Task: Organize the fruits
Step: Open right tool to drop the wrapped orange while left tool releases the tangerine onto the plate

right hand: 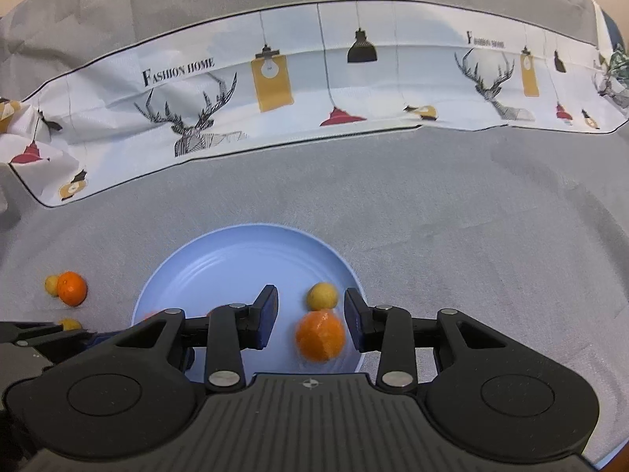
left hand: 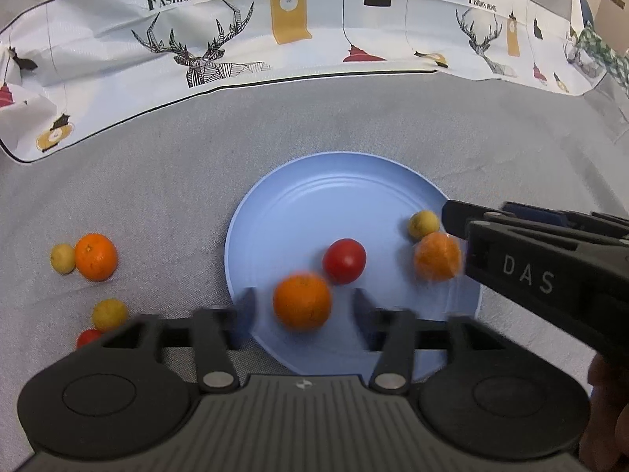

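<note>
A light blue plate [left hand: 314, 204] lies on the grey cloth. An orange [left hand: 302, 301], blurred, sits at the plate's near edge between the fingers of my left gripper [left hand: 304, 314], with a gap on each side; the gripper is open. A red fruit [left hand: 344, 260] lies just beyond it. In the right wrist view my right gripper [right hand: 310, 318] stands open over the plate [right hand: 236, 259] with a second blurred orange [right hand: 320, 336] between its fingers, close to the right one. A small yellow fruit [right hand: 322, 295] rests just past that orange.
Left of the plate on the cloth lie an orange [left hand: 95, 256] with a yellow fruit [left hand: 63, 258] beside it, and nearer, another yellow fruit [left hand: 109, 314] and a red one [left hand: 88, 337]. A printed white cloth [left hand: 314, 39] runs across the back.
</note>
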{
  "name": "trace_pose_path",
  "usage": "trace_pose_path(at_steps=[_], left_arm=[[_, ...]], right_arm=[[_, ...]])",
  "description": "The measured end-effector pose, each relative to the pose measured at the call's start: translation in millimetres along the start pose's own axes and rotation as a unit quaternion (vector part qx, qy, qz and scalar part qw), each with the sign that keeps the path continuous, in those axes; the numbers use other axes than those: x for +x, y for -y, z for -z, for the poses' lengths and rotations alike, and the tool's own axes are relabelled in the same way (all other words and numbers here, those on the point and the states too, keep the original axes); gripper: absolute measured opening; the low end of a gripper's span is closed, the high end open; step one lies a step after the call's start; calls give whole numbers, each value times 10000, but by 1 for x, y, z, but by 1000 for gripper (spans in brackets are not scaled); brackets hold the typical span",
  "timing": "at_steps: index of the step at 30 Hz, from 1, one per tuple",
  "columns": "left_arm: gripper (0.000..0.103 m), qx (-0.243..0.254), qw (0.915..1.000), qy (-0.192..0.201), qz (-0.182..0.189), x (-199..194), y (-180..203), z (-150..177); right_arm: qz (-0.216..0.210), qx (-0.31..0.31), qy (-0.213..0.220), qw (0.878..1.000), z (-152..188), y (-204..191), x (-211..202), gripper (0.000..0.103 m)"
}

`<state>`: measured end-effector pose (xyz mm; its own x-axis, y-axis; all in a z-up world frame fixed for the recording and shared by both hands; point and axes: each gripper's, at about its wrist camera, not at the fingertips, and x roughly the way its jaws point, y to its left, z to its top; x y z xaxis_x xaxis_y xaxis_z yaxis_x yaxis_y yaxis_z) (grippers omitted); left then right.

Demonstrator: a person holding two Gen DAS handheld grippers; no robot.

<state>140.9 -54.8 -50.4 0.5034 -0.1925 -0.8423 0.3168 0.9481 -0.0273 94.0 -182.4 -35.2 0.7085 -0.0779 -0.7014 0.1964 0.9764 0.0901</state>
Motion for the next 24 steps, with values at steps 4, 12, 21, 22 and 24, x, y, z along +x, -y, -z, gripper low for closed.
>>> trace_pose_path(at_steps=[4,12,21,22,24], left_arm=[[70,-21,9999,80,-64,-3,-3,-1],[48,-206,9990,270,-287,-12,-17,-4],[34,-477,9959,494,-593,-36,-46,-4],[34,-496,9953,527,-640,-40,-50,-3],[34,-501,9942,591,-751,-49,-55,-2]], right_arm=[[27,76,43,10000,0,2,-1,63],[75,125,269,9995,-1,0,-6,63],[-257,-258,589,9976,0,-26,-19,63],[-315,-302,637,9970,0,-29,-21,63],[-399,-349,683,9963,1,-34,-23,63]])
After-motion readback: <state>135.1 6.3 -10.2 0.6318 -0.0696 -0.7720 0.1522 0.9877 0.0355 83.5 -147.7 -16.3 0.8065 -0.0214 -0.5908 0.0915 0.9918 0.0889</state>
